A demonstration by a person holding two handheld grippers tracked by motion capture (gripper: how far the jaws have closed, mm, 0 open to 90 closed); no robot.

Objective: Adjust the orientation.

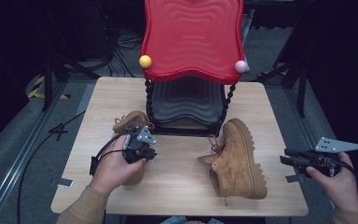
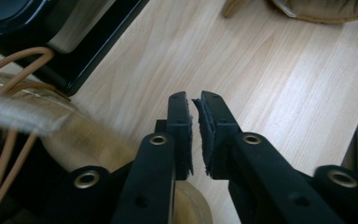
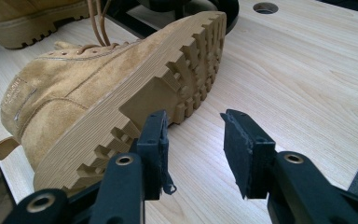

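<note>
Pale wood forms the table, the base for everything; at its far edge stands a black two-tier rack with a red wavy top shelf, its lower shelf open toward the person, which looks like the likely home for the footwear; the right boot, tan suede, lies tipped on its side near the middle of the table with its lugged sole facing the right edge, probably dropped there rather than set down; the left boot stands just in front of the rack's left leg, partly hidden under the hand; the left gripper hovers right over that boot, jaws parted by a narrow slit with nothing between them, apparently just off its collar; the right gripper waits off the table's right edge, jaws about half apart and empty, aimed at the fallen boot's sole.
</note>
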